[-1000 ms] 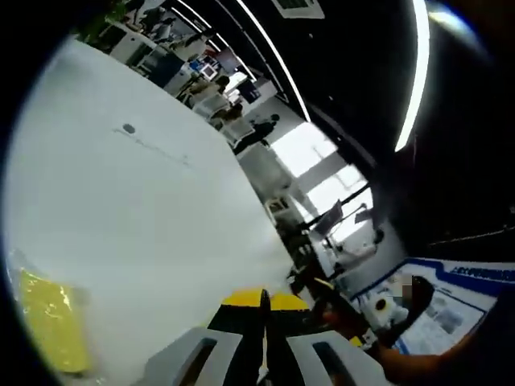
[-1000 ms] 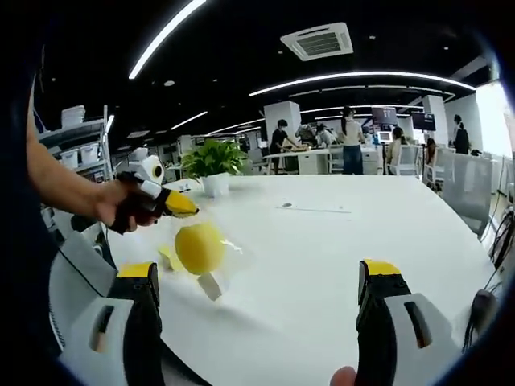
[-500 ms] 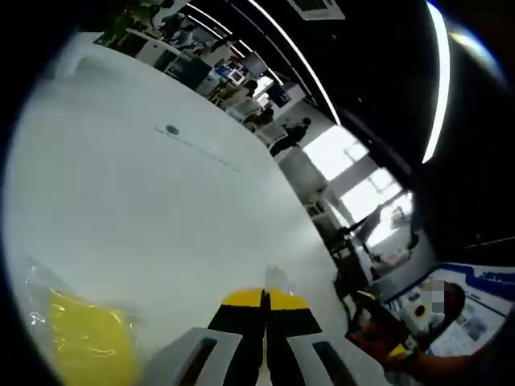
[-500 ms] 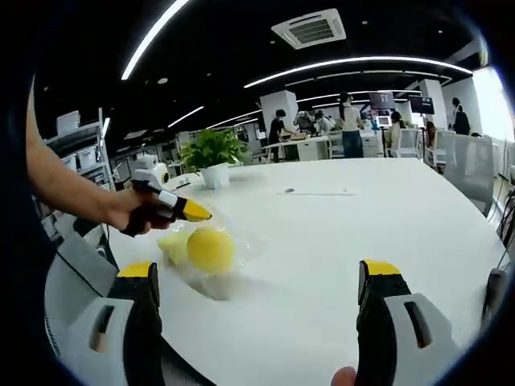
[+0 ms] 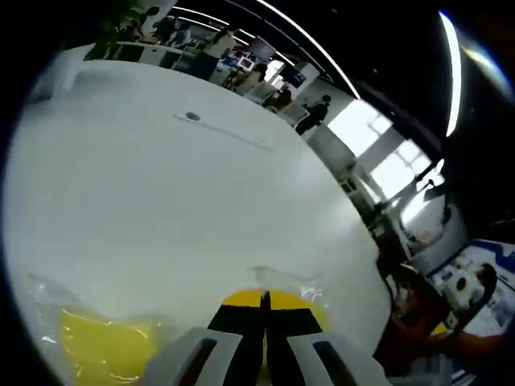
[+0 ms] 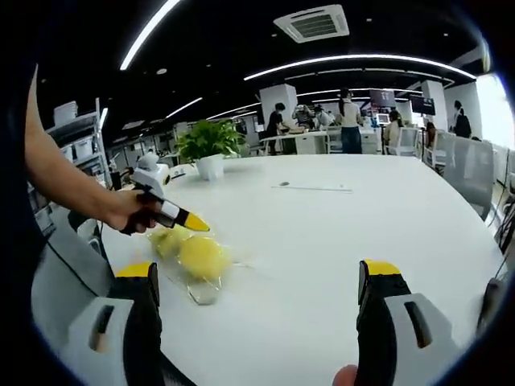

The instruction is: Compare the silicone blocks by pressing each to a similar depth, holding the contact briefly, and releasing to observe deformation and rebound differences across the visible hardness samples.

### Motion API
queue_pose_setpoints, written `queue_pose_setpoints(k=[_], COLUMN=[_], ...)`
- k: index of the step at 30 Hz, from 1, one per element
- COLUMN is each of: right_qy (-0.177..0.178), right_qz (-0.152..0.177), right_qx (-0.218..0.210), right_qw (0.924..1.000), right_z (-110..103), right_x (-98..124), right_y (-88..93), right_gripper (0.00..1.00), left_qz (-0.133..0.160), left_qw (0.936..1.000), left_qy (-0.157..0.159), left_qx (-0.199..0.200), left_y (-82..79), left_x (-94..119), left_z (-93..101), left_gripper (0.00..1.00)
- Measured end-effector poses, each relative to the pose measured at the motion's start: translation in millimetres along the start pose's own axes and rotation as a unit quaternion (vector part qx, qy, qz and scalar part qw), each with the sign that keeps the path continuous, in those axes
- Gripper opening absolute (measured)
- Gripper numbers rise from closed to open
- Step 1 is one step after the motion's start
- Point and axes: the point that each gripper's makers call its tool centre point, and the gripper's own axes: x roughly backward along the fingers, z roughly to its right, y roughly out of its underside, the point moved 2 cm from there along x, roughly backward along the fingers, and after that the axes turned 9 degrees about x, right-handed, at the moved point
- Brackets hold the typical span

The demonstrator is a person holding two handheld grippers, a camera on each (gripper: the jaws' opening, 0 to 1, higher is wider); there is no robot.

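As L gripper (image 6: 197, 226), jaws together, nears yellow block (image 6: 202, 256) on table (image 6: 338, 241) nr plant (image 6: 208, 138), I'd press slow, straight, hold, lift. R gripper (image 6: 261, 277) wide apart, idle.

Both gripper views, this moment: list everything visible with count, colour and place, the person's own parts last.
silicone blocks: at least two, yellow, in clear wrap on the table beside the left hand-held gripper's tip.
table: one, white, large, under everything.
potted plant: one, green in a white pot, far table edge.
small dark spot: one, on the table's far part, with a thin line beside it.
people: several, standing at desks in the background.
ceiling lights: long white strips overhead.
left hand-held gripper: yellow tip, jaws shut, in the person's hand.
right hand-held gripper: yellow-tipped jaws wide apart, holding nothing.
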Motion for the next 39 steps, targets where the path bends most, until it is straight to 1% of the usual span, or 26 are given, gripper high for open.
queue_pose_setpoints(k=[1, 2, 5, 8, 10, 12, 13, 15, 16, 20, 21, 23, 25, 27, 29, 30, 31, 33, 35, 36, 37, 38, 39], right_qy=[0.001, 0.000, -0.005, -0.009, -0.009, -0.010, -0.009, -0.007, -0.002, -0.002, -0.005, 0.004, 0.009, 0.010, 0.019, 0.015, 0.012, 0.018, 0.017, 0.017, 0.016, 0.024, 0.024], right_qz=[-0.001, -0.003, -0.008, -0.014, -0.017, -0.028, -0.028, -0.026, -0.022, -0.019, -0.011, -0.008, -0.014, -0.019, -0.038, -0.033, -0.035, -0.045, -0.047, -0.047, -0.052, -0.063, -0.065], right_qx=[-0.004, -0.006, -0.004, -0.005, -0.012, -0.018, -0.012, -0.003, -0.001, -0.005, 0.009, 0.018, 0.009, -0.004, -0.008, -0.008, -0.012, -0.009, -0.014, -0.015, -0.019, -0.021, -0.020], right_qw=[1.0000, 1.0000, 0.9999, 0.9999, 0.9997, 0.9994, 0.9995, 0.9996, 0.9998, 0.9998, 0.9999, 0.9998, 0.9998, 0.9998, 0.9991, 0.9993, 0.9992, 0.9988, 0.9986, 0.9986, 0.9983, 0.9975, 0.9974], right_z=[-1.0, -1.9, -6.7, -7.2, -6.9, -7.9, -8.7, -8.6, -7.4, -8.2, -10.3, -9.7, -7.5, -7.3, -6.7, -8.0, -10.1, -10.8, -11.3, -11.5, -13.3, -11.9, -12.1], right_x=[-1.4, -1.6, -4.0, -4.3, -3.9, -3.8, -4.0, -4.9, -5.3, -7.2, -7.9, -7.2, -7.7, -8.6, -8.0, -8.4, -8.2, -8.0, -7.7, -7.5, -6.9, -5.7, -6.0], right_y=[1.2, 1.7, 3.3, 4.0, 4.5, 6.9, 7.2, 7.9, 5.9, 4.3, 1.3, -0.4, 1.9, 4.2, 8.8, 7.3, 7.9, 10.5, 11.6, 11.3, 11.8, 14.1, 14.4], right_gripper=[0.97, 0.97, 0.97, 0.96, 0.96, 0.96, 0.96, 0.97, 0.97, 0.96, 0.96, 0.96, 0.97, 0.97, 0.97, 0.97, 0.97, 0.97, 0.97, 0.97, 0.97, 0.97, 0.97], left_qz=[-0.003, -0.002, -0.013, -0.013, -0.011, -0.015, -0.018, -0.021, -0.022, -0.016, -0.016, -0.010, -0.005, -0.009, -0.013, -0.014, -0.015, -0.013, -0.003, -0.003, -0.002, 0.010, 0.020], left_qw=[0.9998, 0.9998, 0.9984, 0.9988, 0.9988, 0.9987, 0.9986, 0.9985, 0.9986, 0.9985, 0.9985, 0.9984, 0.9975, 0.9943, 0.9948, 0.9949, 0.9953, 0.9956, 0.9971, 0.9966, 0.9951, 0.9922, 0.9932], left_qy=[-0.016, -0.018, -0.048, -0.045, -0.045, -0.045, -0.045, -0.043, -0.044, -0.044, -0.046, -0.048, -0.054, -0.069, -0.069, -0.070, -0.070, -0.070, -0.051, -0.049, -0.050, -0.048, -0.042], left_qx=[-0.012, -0.013, -0.026, -0.015, -0.017, -0.018, -0.023, -0.027, -0.020, -0.028, -0.028, -0.029, -0.045, -0.080, -0.074, -0.071, -0.065, -0.061, -0.056, -0.066, -0.085, -0.114, -0.107], left_y=[2.0, 2.9, 10.2, 13.7, 12.4, 11.6, 11.4, 11.8, 11.9, 12.9, 13.4, 14.2, 14.1, 13.4, 12.9, 12.7, 12.2, 11.4, 8.6, 7.7, 5.5, 0.5, -4.1], left_x=[-0.4, -0.9, -1.5, -2.6, -3.7, -5.8, -7.1, -7.9, -8.5, -7.2, -7.0, -7.3, -8.0, -9.1, -9.4, -8.9, -8.9, -7.9, -6.4, -5.2, -4.2, -2.7, -0.4], left_z=[-4.8, -6.1, -20.3, -23.5, -23.5, -22.0, -22.1, -24.6, -27.2, -25.8, -26.7, -29.7, -29.9, -31.1, -29.1, -29.8, -31.4, -32.2, -28.9, -28.1, -28.7, -26.8, -21.7], left_gripper=[0.00, 0.00, 0.00, 0.00, 0.00, 0.00, 0.00, 0.00, 0.00, 0.00, 0.00, 0.00, 0.00, 0.00, 0.00, 0.00, 0.01, 0.02, 0.06, 0.08, 0.11, 0.17, 0.24])
